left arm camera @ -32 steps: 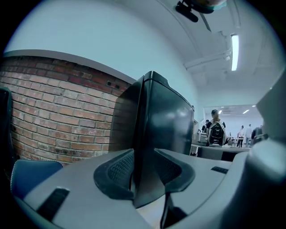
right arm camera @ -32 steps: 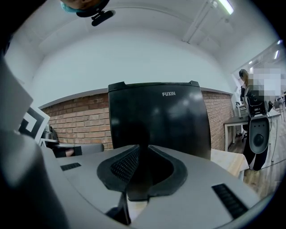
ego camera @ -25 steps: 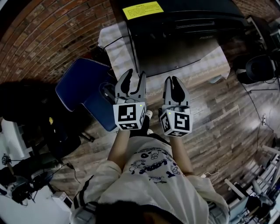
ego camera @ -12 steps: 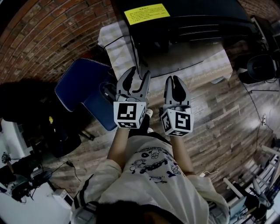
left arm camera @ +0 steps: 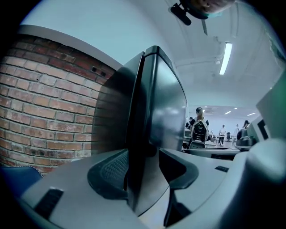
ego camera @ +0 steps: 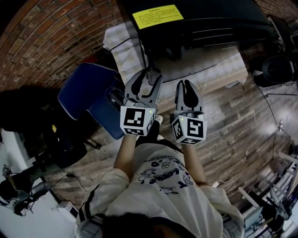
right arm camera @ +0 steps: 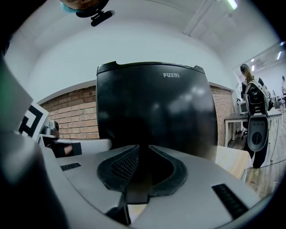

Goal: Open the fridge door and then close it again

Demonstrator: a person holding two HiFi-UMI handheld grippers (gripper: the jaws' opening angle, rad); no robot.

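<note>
The black fridge (ego camera: 195, 28) with a yellow label (ego camera: 157, 14) on top stands straight ahead of me. My left gripper (ego camera: 145, 79) is at its left front corner, and its jaws have just been opening. In the left gripper view the door's side edge (left arm camera: 142, 134) runs between the wide-spread fingers of the left gripper (left arm camera: 143, 154), and the right pad stands off it. My right gripper (ego camera: 185, 84) hovers shut just short of the door face. In the right gripper view the right gripper (right arm camera: 139, 147) points at the front of the fridge (right arm camera: 152, 107) with nothing held.
A blue chair (ego camera: 88, 97) stands at the left beside a brick wall (ego camera: 56, 37). The fridge rests on a cloth-covered stand (ego camera: 125, 51) over wooden flooring (ego camera: 242, 125). Dark equipment (ego camera: 277, 69) sits at the right. People (left arm camera: 199, 132) move far off in the room.
The left gripper's jaws have spread wider around the door's edge and it has crept slightly toward the fridge. The right gripper stays shut and has barely moved.
</note>
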